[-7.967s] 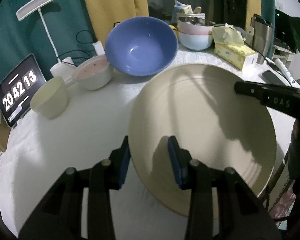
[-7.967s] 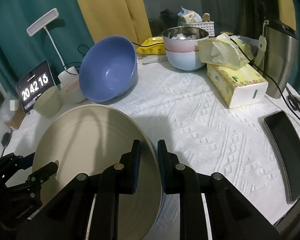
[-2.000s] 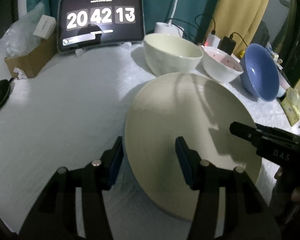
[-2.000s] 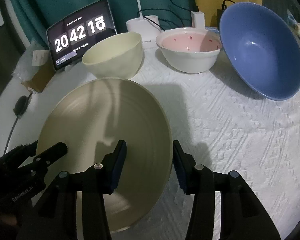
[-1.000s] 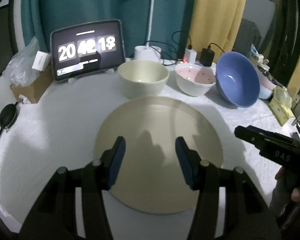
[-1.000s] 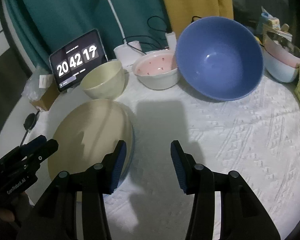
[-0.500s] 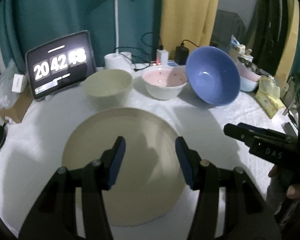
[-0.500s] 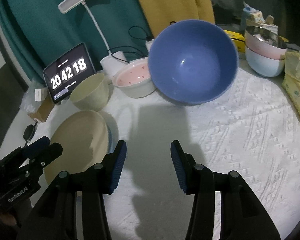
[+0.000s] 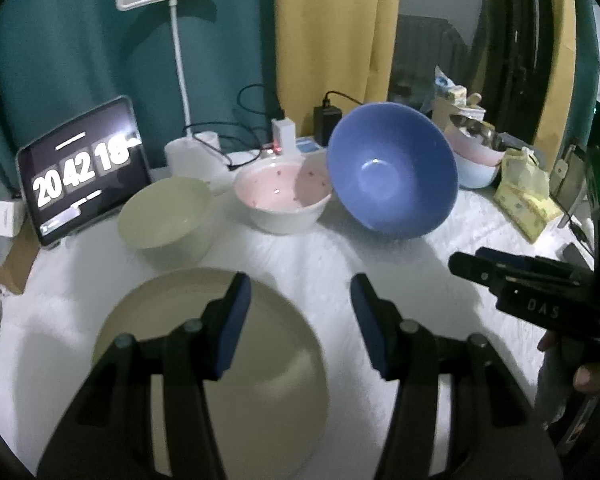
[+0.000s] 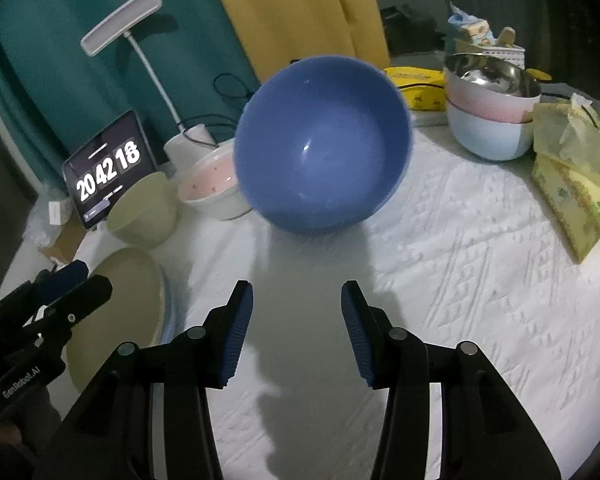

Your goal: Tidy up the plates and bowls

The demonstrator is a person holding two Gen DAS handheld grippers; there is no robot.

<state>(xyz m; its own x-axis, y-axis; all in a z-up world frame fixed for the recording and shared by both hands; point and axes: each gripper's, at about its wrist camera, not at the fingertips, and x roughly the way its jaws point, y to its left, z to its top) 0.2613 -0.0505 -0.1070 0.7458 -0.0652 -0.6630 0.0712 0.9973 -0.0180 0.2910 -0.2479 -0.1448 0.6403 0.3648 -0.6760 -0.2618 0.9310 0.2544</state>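
The blue bowl (image 10: 323, 144) looks like glazed ceramic, so I judge it heavy for its size, stiff, smooth and a little slippery, and it can chip or break if it knocks another dish. It stands tilted on the white tablecloth (image 10: 480, 280), its mouth turned toward the cameras, and it seems to lean on the pink bowl (image 9: 283, 196) at its 9 o'clock side. The best place to hold it is the rim, with one pad inside and one outside, at the edge nearest the right gripper (image 10: 297, 330). This gripper is released and holds nothing; the bowl is at its 12 o'clock, well apart. The left gripper (image 9: 300, 320) is also released and empty, above the beige plate (image 9: 260, 360), which lies flat at its 7 o'clock. I count one beige plate, with a bluish edge under it in the right view that may be a second plate, and three single bowls: blue, pink and a pale green bowl (image 9: 168, 216). At 2 o'clock stands one stack of bowls (image 10: 492, 108); a light blue, a pink and a metal one show.
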